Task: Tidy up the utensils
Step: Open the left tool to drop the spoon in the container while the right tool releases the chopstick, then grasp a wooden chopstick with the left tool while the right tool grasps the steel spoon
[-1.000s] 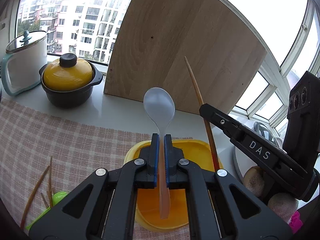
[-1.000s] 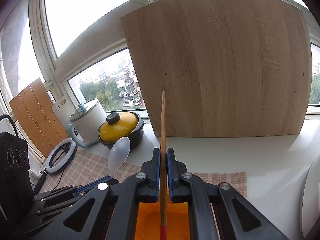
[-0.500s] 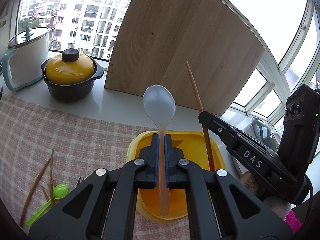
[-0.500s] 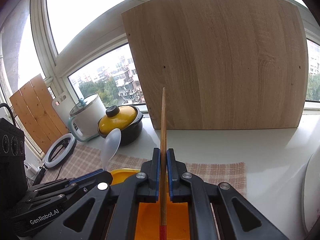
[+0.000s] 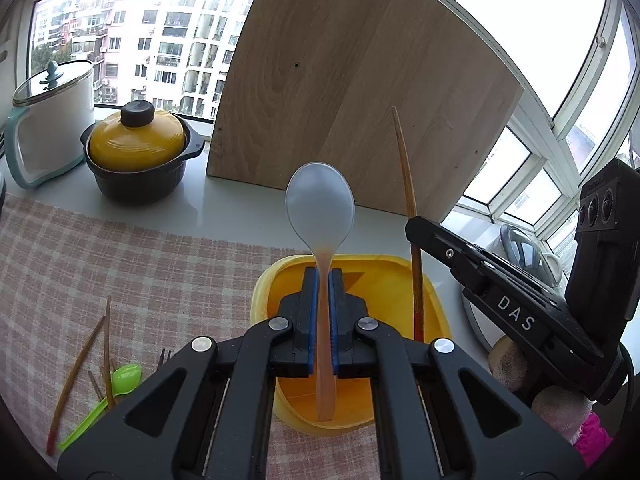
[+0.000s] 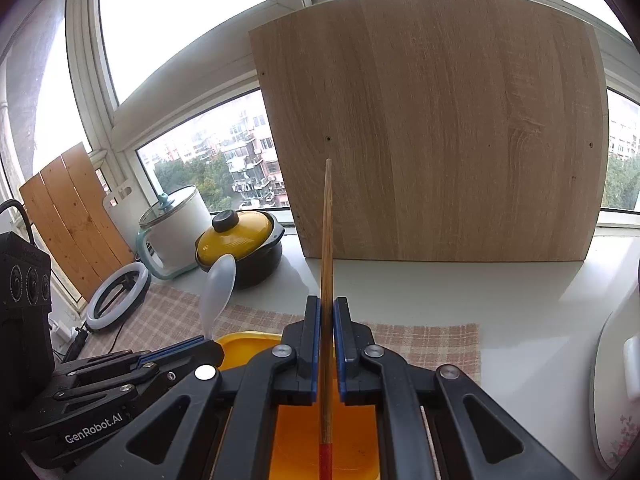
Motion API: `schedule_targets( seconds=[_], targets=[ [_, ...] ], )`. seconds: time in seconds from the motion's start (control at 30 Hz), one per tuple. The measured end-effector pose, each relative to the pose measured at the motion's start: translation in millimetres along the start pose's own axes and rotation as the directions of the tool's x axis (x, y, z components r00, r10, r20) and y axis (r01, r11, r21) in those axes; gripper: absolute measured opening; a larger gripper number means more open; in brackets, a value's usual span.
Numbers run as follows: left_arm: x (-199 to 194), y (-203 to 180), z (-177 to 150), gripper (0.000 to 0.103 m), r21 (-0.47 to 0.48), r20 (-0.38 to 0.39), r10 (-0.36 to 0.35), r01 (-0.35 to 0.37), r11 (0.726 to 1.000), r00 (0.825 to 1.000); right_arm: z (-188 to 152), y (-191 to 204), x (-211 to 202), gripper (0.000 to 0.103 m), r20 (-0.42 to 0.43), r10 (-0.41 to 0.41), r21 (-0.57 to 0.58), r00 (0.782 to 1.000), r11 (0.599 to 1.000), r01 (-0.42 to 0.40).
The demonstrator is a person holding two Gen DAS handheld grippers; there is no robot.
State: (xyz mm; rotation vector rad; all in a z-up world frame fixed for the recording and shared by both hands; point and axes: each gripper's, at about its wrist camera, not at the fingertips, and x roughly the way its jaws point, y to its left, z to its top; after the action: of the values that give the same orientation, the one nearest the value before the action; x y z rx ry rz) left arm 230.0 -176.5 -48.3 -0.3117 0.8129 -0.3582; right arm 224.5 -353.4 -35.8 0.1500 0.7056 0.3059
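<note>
My left gripper (image 5: 323,276) is shut on a translucent white spoon (image 5: 320,216), bowl up, held above a yellow container (image 5: 384,280) on the checked cloth. My right gripper (image 6: 327,304) is shut on a wooden chopstick (image 6: 327,232) with a red lower end, upright over the same yellow container (image 6: 240,344). The right gripper (image 5: 416,228) and its chopstick (image 5: 406,176) show in the left wrist view. The left gripper (image 6: 214,346) and spoon (image 6: 218,288) show in the right wrist view. A green spoon (image 5: 116,384) and loose chopsticks (image 5: 76,376) lie on the cloth at left.
A large wooden board (image 5: 352,92) leans against the window behind the container. A yellow-lidded black pot (image 5: 138,156) and a white cooker (image 5: 52,120) stand on the sill at left. A ring light (image 6: 116,296) lies far left. A white floral dish (image 6: 616,392) is at right.
Both grippers have lifted slightly and drawn back, with spoon and chopstick still held. The yellow container now shows lower and more fully, and the green spoon and loose chopsticks have come further into view.
</note>
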Motion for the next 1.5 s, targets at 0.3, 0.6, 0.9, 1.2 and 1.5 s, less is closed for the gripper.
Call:
schedule_targets(
  seconds=[0.3, 0.6, 0.9, 1.2, 1.5],
  targets=[
    [-2, -3, -4, 0.003, 0.023, -0.016, -0.004, 0.005, 1.000, 1.000, -4, 1, -12, 0.004, 0.008, 0.006, -0.004, 1.000, 1.000, -0.006],
    [-12, -5, -7, 0.013, 0.040, -0.028, -0.002, 0.003, 0.999, 1.000, -8, 2, -22, 0.029, -0.009, -0.009, -0.004, 1.000, 1.000, 0.008],
    [-42, 9, -12, 0.013, 0.060, -0.002, 0.018, -0.018, 0.998, 1.000, -18, 13, -41, 0.029, -0.013, -0.014, -0.004, 1.000, 1.000, 0.013],
    [-86, 61, -23, 0.013, 0.088, 0.008, 0.049, -0.049, 0.995, 0.999, -43, 43, -63, 0.049, -0.021, 0.019, 0.014, 1.000, 1.000, -0.019],
    [-108, 133, -38, 0.025, 0.060, -0.050, 0.122, -0.119, 0.991, 0.991, -85, 64, -52, 0.049, -0.142, 0.087, 0.100, 0.986, 0.992, -0.073]
  ],
)
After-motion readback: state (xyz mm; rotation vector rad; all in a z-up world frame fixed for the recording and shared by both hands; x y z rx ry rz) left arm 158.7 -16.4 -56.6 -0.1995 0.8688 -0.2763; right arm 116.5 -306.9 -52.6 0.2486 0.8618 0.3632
